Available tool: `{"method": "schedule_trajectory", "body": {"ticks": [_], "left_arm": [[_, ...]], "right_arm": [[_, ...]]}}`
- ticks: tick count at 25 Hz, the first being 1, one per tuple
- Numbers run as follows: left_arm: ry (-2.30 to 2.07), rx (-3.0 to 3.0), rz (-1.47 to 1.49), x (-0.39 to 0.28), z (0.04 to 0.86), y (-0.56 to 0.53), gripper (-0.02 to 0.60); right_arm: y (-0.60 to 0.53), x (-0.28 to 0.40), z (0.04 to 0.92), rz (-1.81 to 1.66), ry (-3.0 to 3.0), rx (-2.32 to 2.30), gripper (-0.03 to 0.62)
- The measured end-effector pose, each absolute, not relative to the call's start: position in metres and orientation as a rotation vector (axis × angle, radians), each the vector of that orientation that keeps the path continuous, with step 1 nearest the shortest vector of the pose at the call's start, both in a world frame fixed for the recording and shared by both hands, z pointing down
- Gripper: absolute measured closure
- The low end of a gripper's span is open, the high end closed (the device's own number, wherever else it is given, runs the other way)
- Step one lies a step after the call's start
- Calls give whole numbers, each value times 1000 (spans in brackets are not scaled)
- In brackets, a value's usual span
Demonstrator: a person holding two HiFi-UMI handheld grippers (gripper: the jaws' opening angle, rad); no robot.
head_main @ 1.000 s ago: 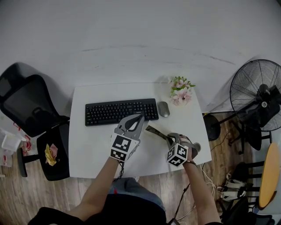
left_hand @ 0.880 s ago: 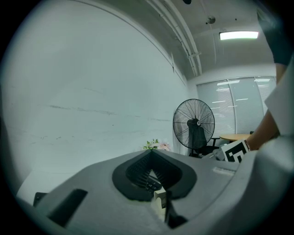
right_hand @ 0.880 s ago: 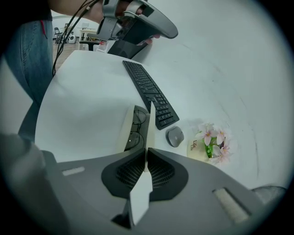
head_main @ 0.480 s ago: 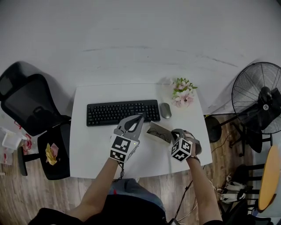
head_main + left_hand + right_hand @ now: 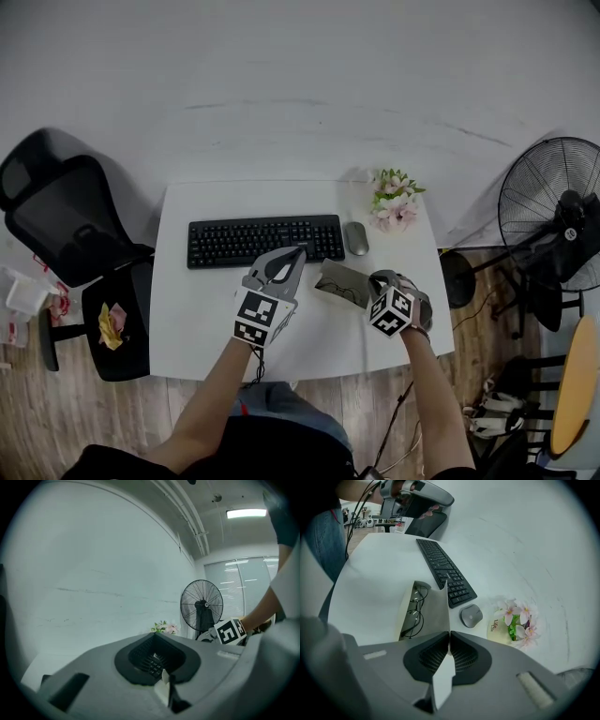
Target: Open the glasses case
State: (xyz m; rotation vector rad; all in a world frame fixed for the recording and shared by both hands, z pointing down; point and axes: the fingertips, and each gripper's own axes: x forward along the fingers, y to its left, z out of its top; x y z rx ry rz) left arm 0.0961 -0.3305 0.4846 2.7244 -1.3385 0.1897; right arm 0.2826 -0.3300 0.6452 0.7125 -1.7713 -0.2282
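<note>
Right gripper view, glasses case [image 5: 435, 607] open on desk [image 5: 375, 573], glasses [image 5: 415, 606] inside

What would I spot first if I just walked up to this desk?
The open glasses case in the middle of the white desk, with glasses lying inside. The right gripper pinches its lid and holds it up, its jaws having just eased open a touch. After that, the pink flowers at the desk's far right corner, near the mouse and black keyboard.
</note>
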Motion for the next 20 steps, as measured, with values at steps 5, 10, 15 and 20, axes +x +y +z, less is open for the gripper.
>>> {"method": "schedule_trajectory", "body": {"ticks": [5, 10, 15, 20], "left_arm": [[-1343, 2722, 199, 96, 485, -331, 574], [-1346, 2724, 202, 97, 484, -329, 574], [-1347, 2727, 207, 98, 484, -327, 574], [-1355, 2729, 209, 96, 482, -326, 574]], "right_arm": [[-334, 283, 646, -220, -1777, 712, 569], [-333, 283, 645, -220, -1785, 710, 568], [-333, 283, 645, -221, -1790, 709, 569], [-332, 283, 644, -207, -1811, 720, 557]]}}
